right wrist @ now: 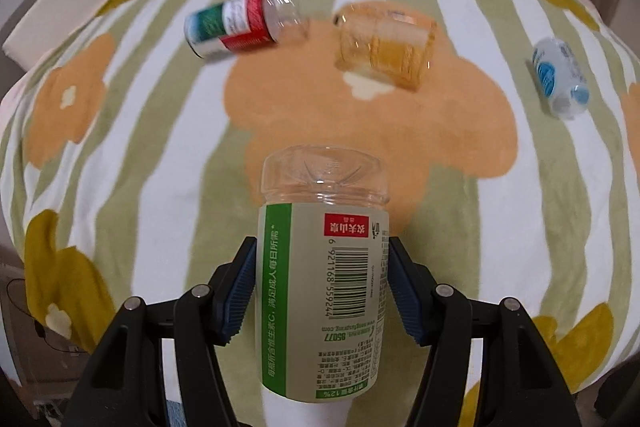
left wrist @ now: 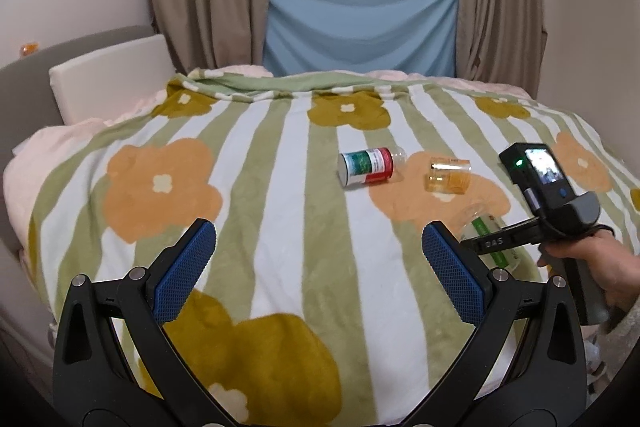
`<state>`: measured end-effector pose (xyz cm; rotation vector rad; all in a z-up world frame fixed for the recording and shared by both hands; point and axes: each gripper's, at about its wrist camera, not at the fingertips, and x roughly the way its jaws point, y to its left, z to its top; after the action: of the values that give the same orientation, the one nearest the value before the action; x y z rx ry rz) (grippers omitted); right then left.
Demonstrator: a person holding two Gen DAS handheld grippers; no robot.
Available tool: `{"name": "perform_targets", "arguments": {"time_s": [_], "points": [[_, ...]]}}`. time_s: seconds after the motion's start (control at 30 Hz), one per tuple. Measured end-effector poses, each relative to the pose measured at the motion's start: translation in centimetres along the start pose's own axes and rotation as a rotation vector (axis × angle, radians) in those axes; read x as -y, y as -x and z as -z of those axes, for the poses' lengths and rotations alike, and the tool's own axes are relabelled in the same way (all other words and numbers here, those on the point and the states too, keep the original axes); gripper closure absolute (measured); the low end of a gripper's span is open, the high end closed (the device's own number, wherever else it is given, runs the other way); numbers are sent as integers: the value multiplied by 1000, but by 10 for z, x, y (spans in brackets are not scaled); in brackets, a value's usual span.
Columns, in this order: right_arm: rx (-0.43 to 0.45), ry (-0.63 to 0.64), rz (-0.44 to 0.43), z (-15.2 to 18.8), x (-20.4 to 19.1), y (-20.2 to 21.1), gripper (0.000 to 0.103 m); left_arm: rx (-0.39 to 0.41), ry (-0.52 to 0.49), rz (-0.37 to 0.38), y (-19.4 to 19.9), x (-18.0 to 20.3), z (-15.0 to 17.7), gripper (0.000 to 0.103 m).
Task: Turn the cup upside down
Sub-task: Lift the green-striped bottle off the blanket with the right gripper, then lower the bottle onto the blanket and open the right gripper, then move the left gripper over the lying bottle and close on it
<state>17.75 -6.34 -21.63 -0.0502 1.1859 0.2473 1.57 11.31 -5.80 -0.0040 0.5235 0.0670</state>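
Left wrist view: your left claw (left wrist: pixel 319 247) is spread wide, holding nothing, above the striped floral blanket (left wrist: pixel 280 187) on the bed. Red-and-green labelled cup (left wrist: pixel 366 167) and amber cup (left wrist: pixel 447 175) lie on their sides, near each other. Your right hand (left wrist: pixel 592 263) carries the right claw at the right edge.

Right wrist view: your right claw (right wrist: pixel 322 279) is clamped on the green-labelled clear cup (right wrist: pixel 323 275), its closed base pointing away over the blanket's orange flower. A blue-and-white bottle (right wrist: pixel 560 83) lies far right.

Both wrist views face the flowered blanket (left wrist: pixel 280 163), right closer.
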Motion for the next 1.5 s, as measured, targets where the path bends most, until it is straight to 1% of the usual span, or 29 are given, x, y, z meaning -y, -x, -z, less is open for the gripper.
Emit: {"name": "perform_targets", "arguments": {"time_s": [0.1, 0.2, 0.23, 0.27, 0.3, 0.33, 0.4, 0.43, 0.47, 0.6, 0.67, 0.77, 0.83, 0.9, 1.0, 1.07, 1.1, 1.17, 1.2, 1.27, 1.37, 1.43, 1.5], "points": [[-16, 1, 12, -1, 2, -8, 45, -9, -1, 13, -1, 2, 0, 0], [-18, -15, -3, -2, 6, -11, 44, -21, -6, 21, -1, 6, -1, 0], [-12, -26, -9, 0, 7, -10, 40, -24, -2, 25, -2, 7, -2, 0], [-6, -37, -16, 2, 8, -9, 33, -28, 1, 29, -3, 8, -2, 0], [-1, -53, -24, 3, 11, -7, 13, -32, 1, 29, -3, 8, -3, 0], [6, -68, -30, 3, 13, -5, 0, -33, 1, 27, -3, 10, -2, 0], [13, -90, -45, 4, 17, -2, 0, -38, 1, 25, -4, 11, -3, 0], [-13, -85, -62, 4, 19, -1, 0, -41, 5, 27, -5, 11, -3, 0], [-3, -84, -71, 4, 21, 2, 0, -44, 10, 31, -5, 11, -4, 0], [88, -57, -62, 6, 25, 23, 0, -53, 17, 29, -4, 14, -6, 0], [132, -52, -80, 8, 29, 36, 0, -55, 15, 21, -4, 16, -8, 0], [211, -33, -133, 12, 33, 62, 0, -65, 13, -8, -5, 22, -13, 0], [283, 10, -135, 16, 33, 86, 0, -74, 1, -31, -6, 28, -17, 0], [344, 52, -111, 19, 33, 109, 0, -78, -22, -47, -7, 38, -24, 0], [444, 97, -65, 31, 37, 145, 0, -72, -55, -30, -7, 52, -35, 0], [544, 115, -34, 44, 44, 163, 0, -73, -70, -2, -9, 62, -41, 0], [611, 130, -2, 53, 48, 174, 0, -82, -69, 9, -11, 67, -43, 0], [701, 145, 70, 67, 55, 184, 0, -152, -67, 39, -26, 81, -47, 0], [721, 153, 98, 71, 58, 187, 0, -183, -67, 54, -33, 88, -48, 0], [747, 175, 118, 80, 64, 189, 0, -271, -58, 97, -54, 104, -52, 0], [779, 178, 95, 91, 78, 191, 0, -379, -66, 161, -82, 129, -55, 0], [810, 173, 67, 103, 90, 190, 0, -449, -93, 174, -100, 149, -55, 0], [830, 168, 35, 113, 100, 189, 0, -528, -121, 173, -122, 168, -52, 0]]}}
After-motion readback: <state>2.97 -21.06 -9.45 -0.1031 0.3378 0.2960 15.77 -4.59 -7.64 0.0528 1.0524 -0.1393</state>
